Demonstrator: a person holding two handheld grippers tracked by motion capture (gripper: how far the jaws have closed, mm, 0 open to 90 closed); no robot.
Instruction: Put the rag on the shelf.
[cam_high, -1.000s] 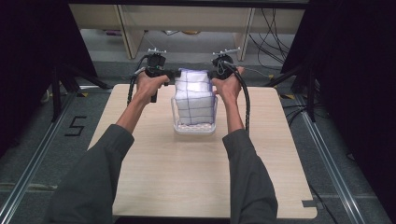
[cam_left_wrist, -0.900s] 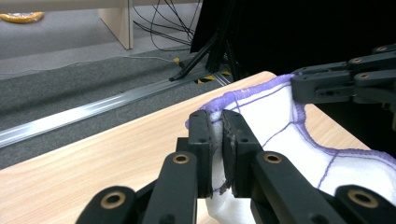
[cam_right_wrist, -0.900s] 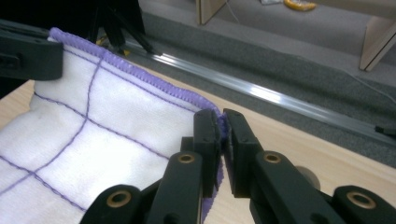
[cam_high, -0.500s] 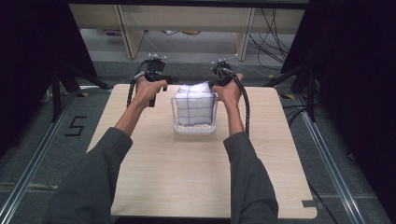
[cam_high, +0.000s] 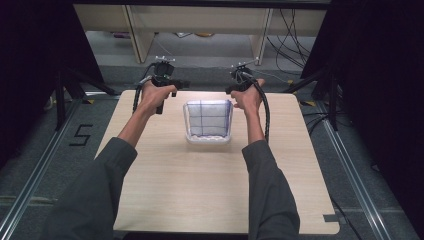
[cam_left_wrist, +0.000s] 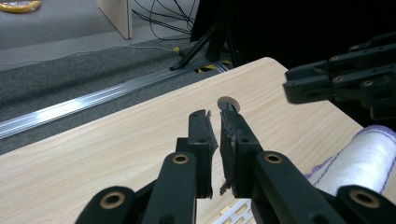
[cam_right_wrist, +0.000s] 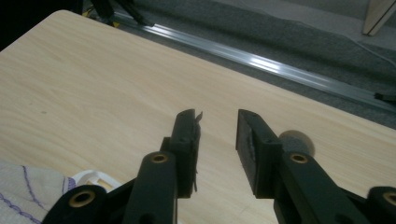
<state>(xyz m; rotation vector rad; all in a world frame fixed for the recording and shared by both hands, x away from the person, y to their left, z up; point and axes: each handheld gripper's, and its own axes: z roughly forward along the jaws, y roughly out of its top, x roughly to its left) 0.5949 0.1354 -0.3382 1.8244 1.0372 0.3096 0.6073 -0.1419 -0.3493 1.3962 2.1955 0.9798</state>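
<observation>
A clear plastic bin (cam_high: 207, 139) stands at the middle back of the wooden table (cam_high: 200, 195). Inside it lies a folded white cloth (cam_high: 207, 116) with purple grid lines, also seen as the cloth (cam_left_wrist: 369, 158) and the cloth (cam_right_wrist: 23, 186). My left gripper (cam_high: 183, 84) hovers beside the bin's back left corner; its jaws (cam_left_wrist: 215, 114) are almost together, with nothing between them. My right gripper (cam_high: 229, 90) hangs at the bin's back right corner. Its jaws (cam_right_wrist: 217, 116) have just been opening and stand apart, empty. The right gripper (cam_left_wrist: 345, 79) faces the left one.
A round hole (cam_left_wrist: 227, 101) is cut in the table near its back corner. Metal rails (cam_right_wrist: 280, 65) run along the floor beside the table. Shelf legs (cam_high: 137, 35) and cables (cam_high: 295, 30) stand beyond the far edge. Dark stands flank both sides.
The cloth stood high above the bin between both grippers; it now sits down inside. Both hands have drawn outward from the bin, and the right jaws have parted.
</observation>
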